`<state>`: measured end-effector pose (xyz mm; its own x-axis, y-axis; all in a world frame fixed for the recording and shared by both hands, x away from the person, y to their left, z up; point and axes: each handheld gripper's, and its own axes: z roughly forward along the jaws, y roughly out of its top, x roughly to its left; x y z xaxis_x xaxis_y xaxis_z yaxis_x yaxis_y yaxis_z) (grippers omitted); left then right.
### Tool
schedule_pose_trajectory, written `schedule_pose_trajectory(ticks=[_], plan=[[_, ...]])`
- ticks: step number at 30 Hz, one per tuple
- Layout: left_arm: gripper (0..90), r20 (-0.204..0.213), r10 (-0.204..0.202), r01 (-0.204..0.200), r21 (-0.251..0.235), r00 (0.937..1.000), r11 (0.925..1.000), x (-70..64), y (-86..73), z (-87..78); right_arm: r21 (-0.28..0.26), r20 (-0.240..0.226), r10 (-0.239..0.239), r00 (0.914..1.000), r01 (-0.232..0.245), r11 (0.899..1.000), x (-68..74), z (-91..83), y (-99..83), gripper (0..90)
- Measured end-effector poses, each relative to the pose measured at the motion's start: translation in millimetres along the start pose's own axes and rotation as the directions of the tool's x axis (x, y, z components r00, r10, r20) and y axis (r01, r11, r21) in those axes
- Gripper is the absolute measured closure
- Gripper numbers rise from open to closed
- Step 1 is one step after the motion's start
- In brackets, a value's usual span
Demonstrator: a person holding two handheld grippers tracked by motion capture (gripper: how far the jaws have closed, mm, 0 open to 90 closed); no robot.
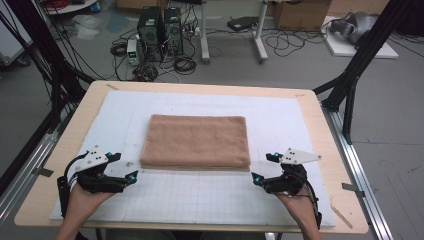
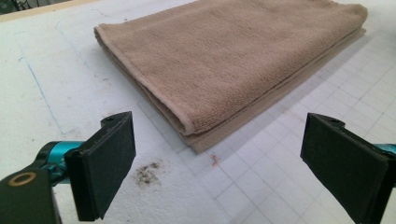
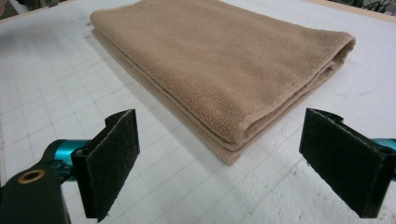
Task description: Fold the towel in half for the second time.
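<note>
**Both jaws spread, towel folded between them**

The folded tan towel (image 1: 195,141) lies flat at the middle of the white gridded mat (image 1: 210,200) that covers the wooden table (image 1: 320,120). My left gripper (image 1: 126,166) sits at about 8 o'clock from the towel, just off its near left corner, jaws released and wide apart, empty. My right gripper (image 1: 263,167) sits at about 4 o'clock, near the other near corner, jaws likewise spread and holding nothing. A dark smudge (image 2: 148,172) marks the mat beside my left jaws.
</note>
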<state>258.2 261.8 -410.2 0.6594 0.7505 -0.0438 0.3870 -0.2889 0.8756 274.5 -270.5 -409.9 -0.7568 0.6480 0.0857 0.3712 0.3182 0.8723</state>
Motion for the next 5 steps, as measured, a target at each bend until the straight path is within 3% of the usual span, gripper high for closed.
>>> schedule_pose_trajectory(ticks=[5], plan=[[10.7, -0.003, -0.005, 0.005, -0.011, 1.0000, 0.9999, -3.1, -1.5, 0.0, 0.009, 0.004, -0.006, 1.0000, 0.006, 1.000, 2.0, -1.7, -6.0, 11.2]])
